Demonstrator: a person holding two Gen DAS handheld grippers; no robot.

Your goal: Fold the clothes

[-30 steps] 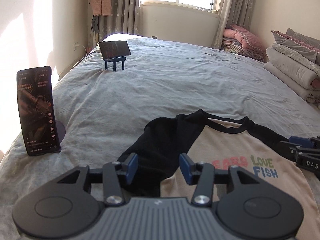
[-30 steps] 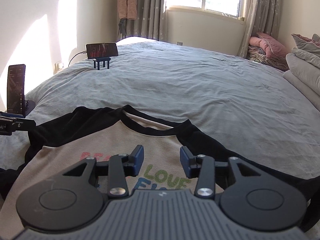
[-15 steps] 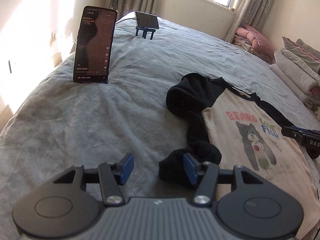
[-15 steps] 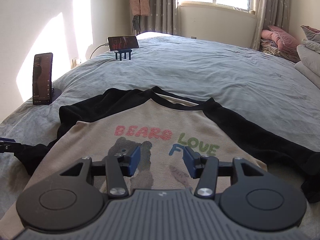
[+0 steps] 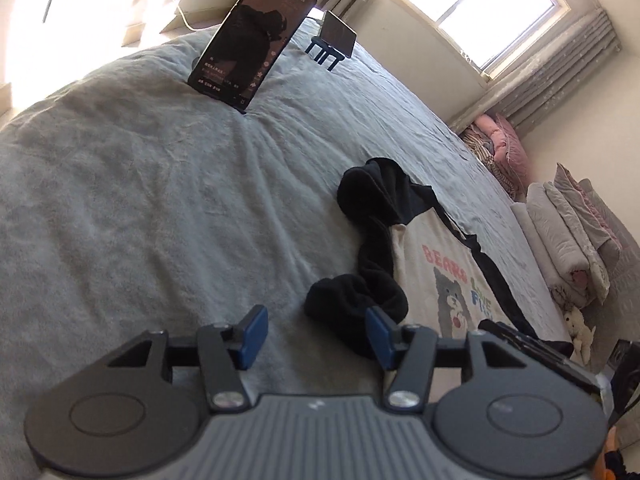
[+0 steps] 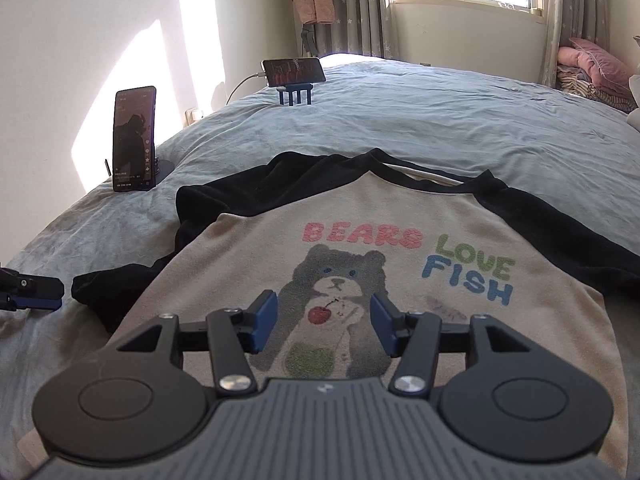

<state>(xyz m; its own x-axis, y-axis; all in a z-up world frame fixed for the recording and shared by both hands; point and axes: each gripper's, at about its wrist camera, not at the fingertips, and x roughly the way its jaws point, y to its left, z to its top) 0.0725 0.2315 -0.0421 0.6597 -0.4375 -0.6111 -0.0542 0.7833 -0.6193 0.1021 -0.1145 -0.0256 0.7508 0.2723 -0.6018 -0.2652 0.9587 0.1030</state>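
Right wrist view shows the shirt (image 6: pixel 404 216) lying face up on the bed (image 6: pixel 440 120), its cream front with the bear print spread largely flat and no fold yet made in the body. The black sleeve on the shirt's left side (image 5: pixel 360 300) is bunched and crumpled at the edge of the body rather than laid out or tucked in; the opposite sleeve runs out toward the frame edge. Judged from this, the task is at its start: both sleeves and the body remain to be folded. The right gripper (image 6: pixel 324 322) hovers above the print with its fingers spread and opening, nothing between them. The left gripper (image 5: pixel 316 334) stands over the bedcover just beside the bunched cuff, fingers spread, pinching nothing; the cuff lies close to the right-hand finger (image 5: pixel 380 332), though contact cannot be confirmed. Surroundings: an upright phone on a stand (image 6: pixel 134 138) near the shirt's left shoulder, a second phone on a small blue stand (image 6: pixel 294 72) farther up the bed, and stacked bedding (image 5: pixel 568 232) along the far side. Neither phone obstructs the garment, but the nearer one warrants care during wide sweeps.
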